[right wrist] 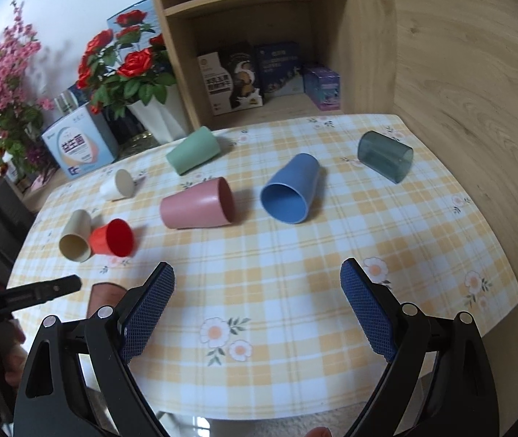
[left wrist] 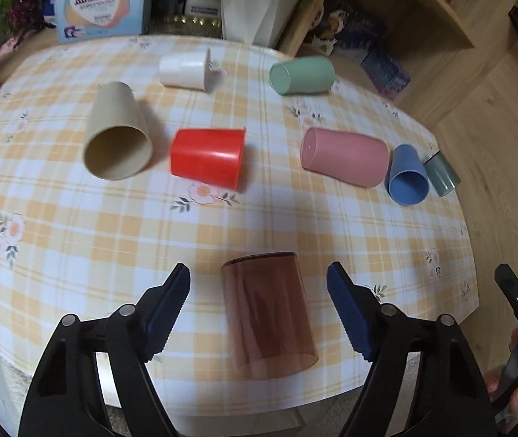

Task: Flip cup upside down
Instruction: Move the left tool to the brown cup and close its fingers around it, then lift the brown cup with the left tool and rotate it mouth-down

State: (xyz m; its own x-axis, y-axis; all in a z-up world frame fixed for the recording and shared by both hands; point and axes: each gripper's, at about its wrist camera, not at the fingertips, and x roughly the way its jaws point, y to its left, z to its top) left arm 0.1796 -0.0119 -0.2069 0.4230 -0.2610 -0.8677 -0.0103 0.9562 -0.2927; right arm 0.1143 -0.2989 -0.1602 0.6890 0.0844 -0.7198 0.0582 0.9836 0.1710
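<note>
No cup is seen standing mouth-down yet, so the flip is judged not to have been carried out on any of them — every cup in view lies on its side on the checked tabletop (left wrist: 76, 240).

The brown translucent cup (left wrist: 268, 313) is taken to be the one in hand, since it lies at the near edge of the tabletop, between the two fingers of the left gripper (left wrist: 259, 276). Its closed base is pointed away toward the far edge and its open mouth toward the camera. The left gripper's fingers are spread wide, one on each side of the cup, and a gap is visible between each blue pad (left wrist: 169, 309) and the cup wall; nothing is grasped. What remains, by this reading, is the closing on the cup, the lift, the turn and the setting down on its rim.

The right gripper (right wrist: 257, 276) is held over bare cloth near the near edge, its fingers likewise spread and empty. From its view, only a corner of the brown cup is seen at the near left.

The other cups — beige (left wrist: 117, 134), red (left wrist: 206, 156), white (left wrist: 184, 69), green (left wrist: 300, 74), pink (left wrist: 344, 154), blue (left wrist: 408, 176) and grey-green (left wrist: 441, 174) — are scattered farther back, well apart from both grippers.
</note>
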